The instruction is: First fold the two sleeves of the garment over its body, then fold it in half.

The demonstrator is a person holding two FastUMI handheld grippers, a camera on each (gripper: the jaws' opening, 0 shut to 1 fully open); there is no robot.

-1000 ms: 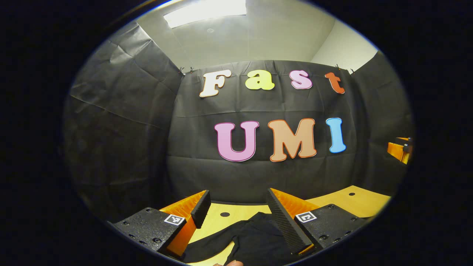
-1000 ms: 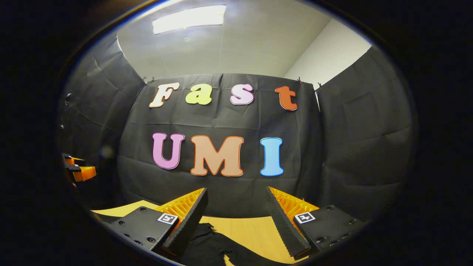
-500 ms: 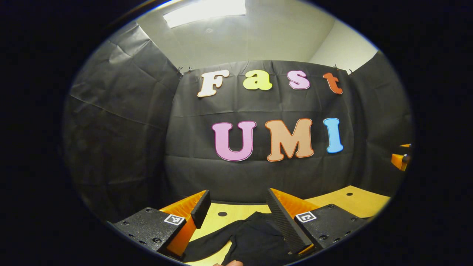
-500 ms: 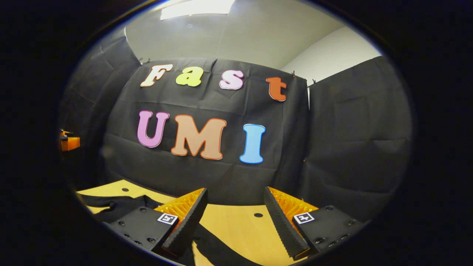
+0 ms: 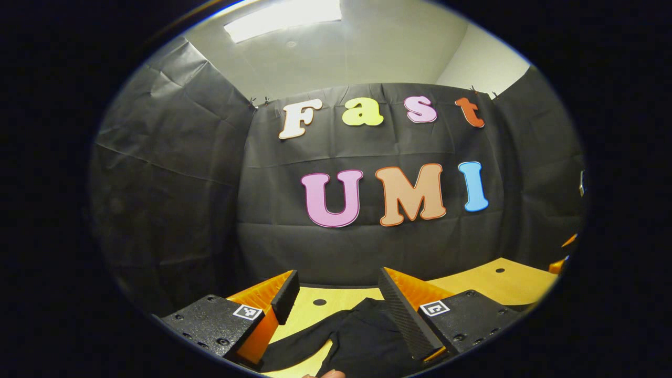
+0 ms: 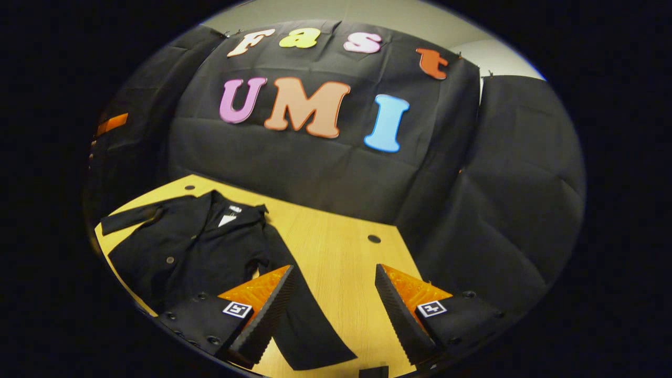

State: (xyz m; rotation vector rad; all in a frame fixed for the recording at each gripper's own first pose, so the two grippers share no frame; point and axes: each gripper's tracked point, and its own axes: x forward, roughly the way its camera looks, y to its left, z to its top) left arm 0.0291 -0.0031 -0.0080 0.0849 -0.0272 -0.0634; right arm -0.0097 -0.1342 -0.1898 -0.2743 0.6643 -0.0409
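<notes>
Wooden table (image 6: 336, 252) had round holes, with black cloth walls (image 6: 325, 163) behind. Black garment (image 6: 199, 247) lay flat, both sleeves spread. Left gripper (image 5: 338, 299) and right gripper (image 6: 333, 299) gaped apart, holding nothing.

in the right gripper view the garment (image 6: 194, 247) lies flat on the table (image 6: 336, 262), left of and ahead of the parted jaws, collar toward the far wall (image 6: 315, 163). one sleeve (image 6: 299, 310) runs from the body down into the gap between the jaws, close by the left finger (image 6: 262, 320); the other sleeve (image 6: 128, 218) reaches out at the far left. bare table lies before the right finger (image 6: 401, 315).

in the left gripper view the garment (image 5: 357, 336) lies on the table (image 5: 493, 286) between and below the parted jaws.
</notes>
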